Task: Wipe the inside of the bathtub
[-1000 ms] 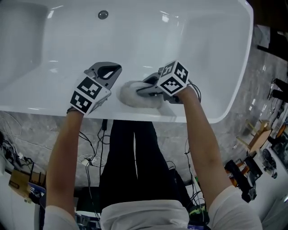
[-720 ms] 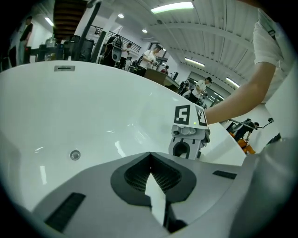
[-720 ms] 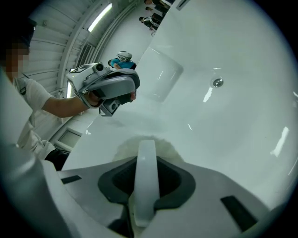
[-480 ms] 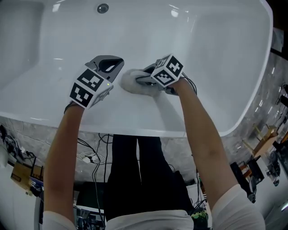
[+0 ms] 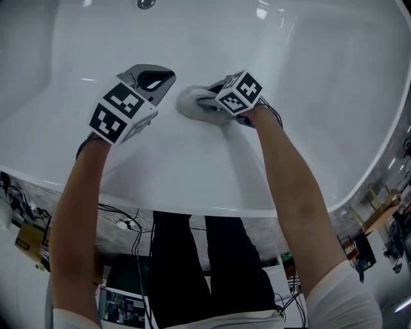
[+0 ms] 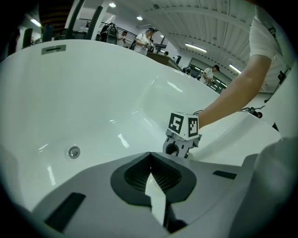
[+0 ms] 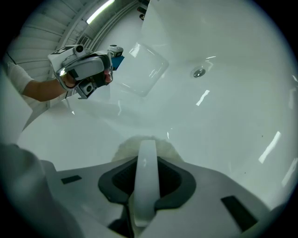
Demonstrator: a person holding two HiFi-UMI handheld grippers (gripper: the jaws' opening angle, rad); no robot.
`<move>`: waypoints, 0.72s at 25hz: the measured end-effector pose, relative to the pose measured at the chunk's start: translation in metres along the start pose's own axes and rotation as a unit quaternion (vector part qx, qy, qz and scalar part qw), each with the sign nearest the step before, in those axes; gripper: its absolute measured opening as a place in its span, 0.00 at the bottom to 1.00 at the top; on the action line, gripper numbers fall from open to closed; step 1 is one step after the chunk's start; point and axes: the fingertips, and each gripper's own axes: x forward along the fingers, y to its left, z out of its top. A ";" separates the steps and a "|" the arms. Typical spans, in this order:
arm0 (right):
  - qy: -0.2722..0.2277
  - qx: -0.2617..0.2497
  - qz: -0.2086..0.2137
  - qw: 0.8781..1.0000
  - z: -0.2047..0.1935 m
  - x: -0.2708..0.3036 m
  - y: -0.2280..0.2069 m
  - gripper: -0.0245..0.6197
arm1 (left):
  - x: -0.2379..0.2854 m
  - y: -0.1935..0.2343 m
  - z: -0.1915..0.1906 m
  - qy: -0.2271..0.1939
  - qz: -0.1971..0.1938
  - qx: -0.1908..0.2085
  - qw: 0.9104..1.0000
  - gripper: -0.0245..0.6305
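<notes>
The white bathtub (image 5: 308,96) fills the head view, and both grippers reach over its near wall. My right gripper (image 5: 204,103) is shut on a fluffy white cloth (image 5: 188,103), which presses against the tub's inner slope. In the right gripper view the cloth (image 7: 125,148) bulges out beyond the closed right gripper (image 7: 146,153). My left gripper (image 5: 157,80) hovers just left of the cloth, shut and holding nothing. In the left gripper view the left gripper (image 6: 151,179) points along the tub, with the right gripper's marker cube (image 6: 183,126) ahead.
The drain (image 5: 145,4) sits at the far end of the tub floor, seen also as the drain (image 6: 73,152) and the drain (image 7: 199,72). The tub's near rim (image 5: 192,202) lies below my forearms. Cables and equipment lie on the floor (image 5: 128,218) under it.
Both grippers have moved farther from the near rim and deeper down the tub's inner wall. The cloth has slid along with the right gripper. The left gripper stays beside it.
</notes>
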 end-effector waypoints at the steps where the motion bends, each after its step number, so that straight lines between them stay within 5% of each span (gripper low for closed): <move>1: 0.000 0.003 -0.001 1.000 -0.001 0.002 -0.004 0.18 | 0.000 0.001 -0.002 0.001 0.003 -0.001 1.000 0.05; 18: 0.038 -0.024 -0.072 0.996 0.008 0.051 -0.059 0.18 | -0.020 0.041 -0.042 0.016 0.013 -0.002 1.000 0.05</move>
